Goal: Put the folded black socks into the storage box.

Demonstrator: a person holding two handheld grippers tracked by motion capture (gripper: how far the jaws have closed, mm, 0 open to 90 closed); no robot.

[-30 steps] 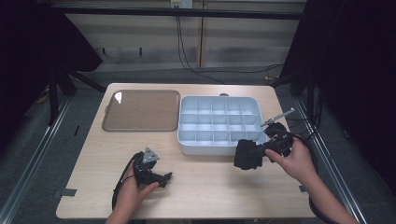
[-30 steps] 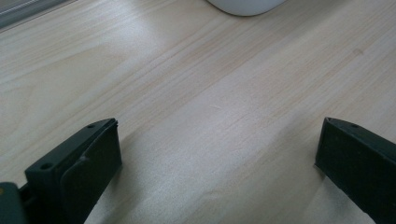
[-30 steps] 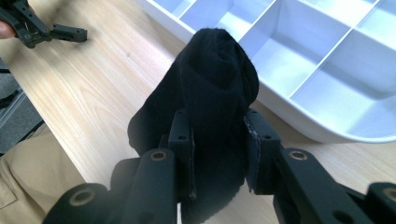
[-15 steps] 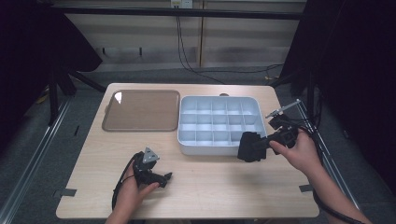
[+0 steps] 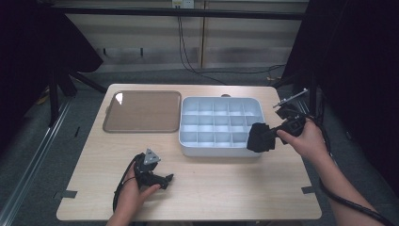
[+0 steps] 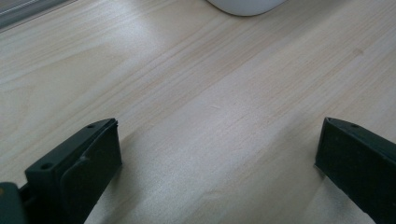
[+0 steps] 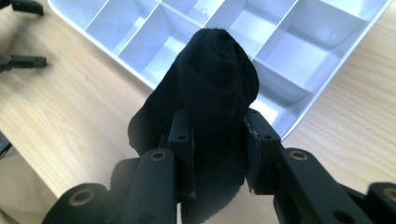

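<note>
Black rolled fabric bundle [image 7: 217, 65] is clamped in the right tool [image 7: 217, 154], hanging over the near rim of the white compartmented plastic tray [image 5: 221, 150]; its cells lie just ahead. Left tool [image 6: 217, 154] rests farther away, jaws apart, on the wooden surface [image 5: 235, 188].

Our left hand-held gripper [image 5: 165, 179] rests low by our left hand [image 5: 134, 190], jaws spread wide. Our right hand-held gripper [image 5: 263, 136] is raised in our right hand [image 5: 306, 139], forearm outstretched, jaws clamped on something.
</note>
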